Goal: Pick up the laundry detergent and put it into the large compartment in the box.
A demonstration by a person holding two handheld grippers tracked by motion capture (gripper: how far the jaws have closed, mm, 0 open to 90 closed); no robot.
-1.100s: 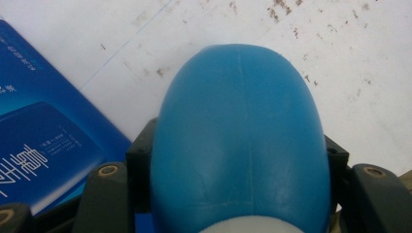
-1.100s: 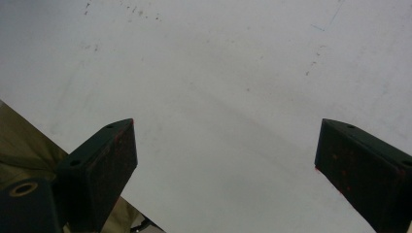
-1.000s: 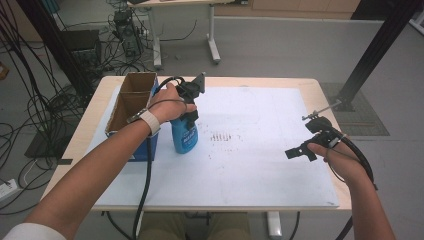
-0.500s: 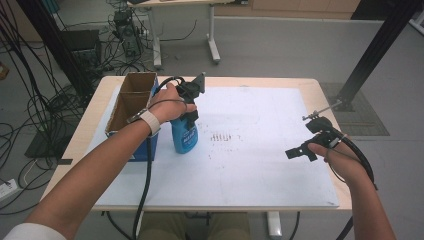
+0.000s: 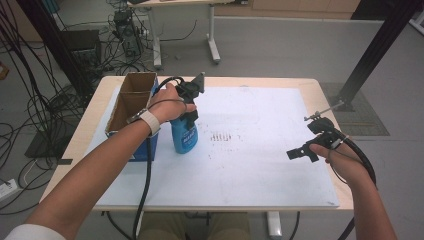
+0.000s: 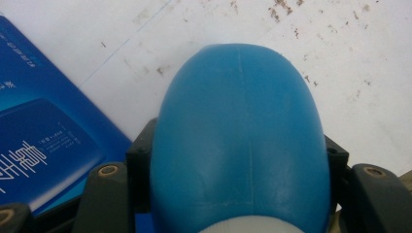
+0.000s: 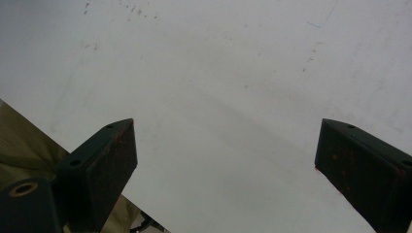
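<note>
Standing on the white tabletop [image 5: 260,165], the blue bottle [image 5: 184,137] sits upright between the left gripper [image 5: 189,102] fingers, which pinch its upper body, just beside a cardboard box [image 5: 131,107]. Well apart, the right gripper [image 5: 305,150] fingers are spread over bare surface.

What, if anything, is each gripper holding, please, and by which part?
The left gripper grips the blue bottle by its upper body; the right gripper holds nothing.

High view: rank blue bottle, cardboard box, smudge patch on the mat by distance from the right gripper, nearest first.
From the right gripper:
1. Smudge patch, mid-mat.
2. Blue bottle, clamped in the left gripper.
3. Cardboard box, at the table's far left edge.
</note>
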